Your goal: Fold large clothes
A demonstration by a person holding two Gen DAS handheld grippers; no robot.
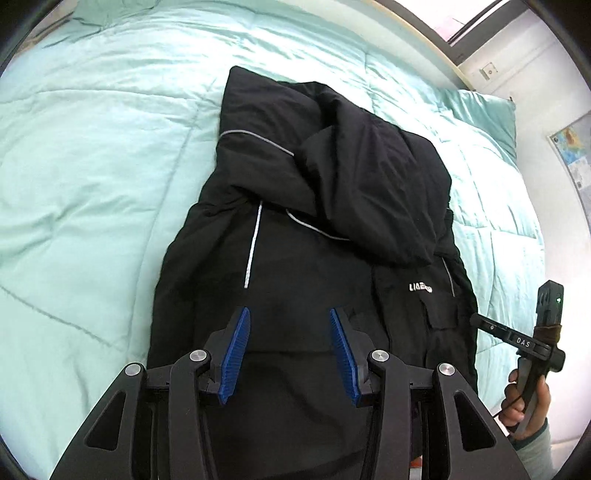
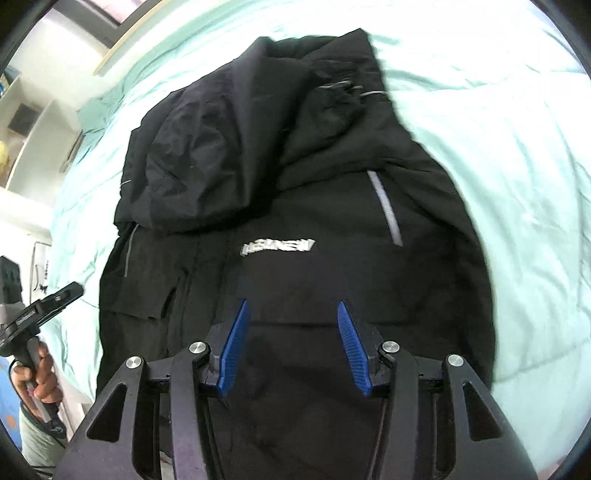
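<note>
Jacket (image 1: 295, 229): black, lies flat on the mint green blanket (image 1: 92, 166).
Way it points: long way runs from the grippers up the bed; the hood end is far away, with sleeves folded over the chest.
Left gripper (image 1: 290, 354): fingers wide apart, holding nothing, over the jacket's near end.
Right gripper (image 2: 291, 347): fingers wide apart too, holding nothing.

Pale mint quilted comforter (image 1: 92, 147) covers the bed, bright daylight washing it out; window frame (image 1: 476, 22) and white wall (image 1: 524, 66) with map poster (image 1: 576, 151) beyond; white shelving (image 2: 33, 147) at bedside.
</note>
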